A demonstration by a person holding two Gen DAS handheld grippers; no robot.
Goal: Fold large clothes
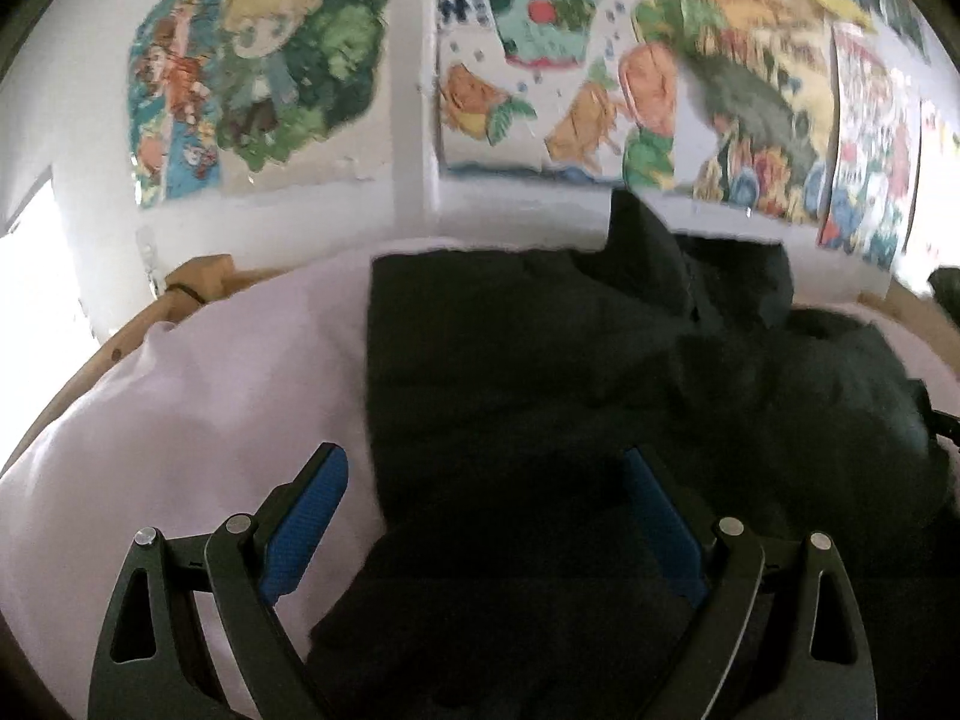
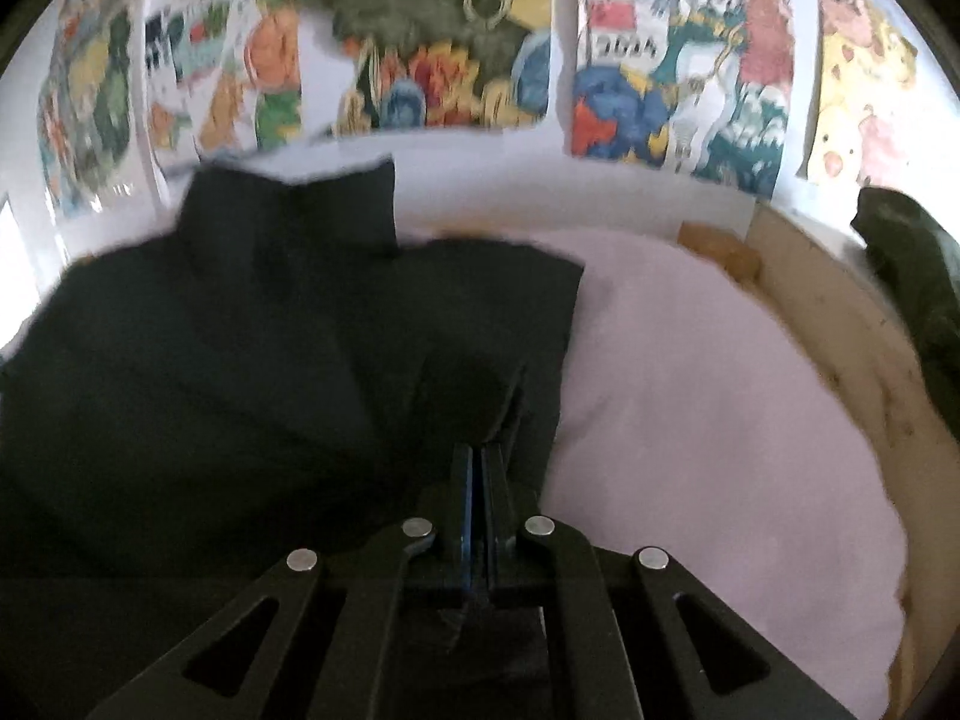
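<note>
On the pink sheet (image 1: 198,396) — black garment (image 1: 540,360), long axis seemingly wallward.

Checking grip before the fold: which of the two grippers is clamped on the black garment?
The right gripper: its jaws are shut on a fold of the black garment. The left gripper stands wide open over the cloth.

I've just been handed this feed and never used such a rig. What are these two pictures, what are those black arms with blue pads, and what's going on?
Each picture comes from a camera on a hand-held two-finger gripper, looking along its fingers. In the left wrist view the left gripper is open over a black garment that lies on a pale pink sheet. In the right wrist view the right gripper is shut, apparently pinching the garment's near edge. Colourful posters hang on the wall behind.
</note>
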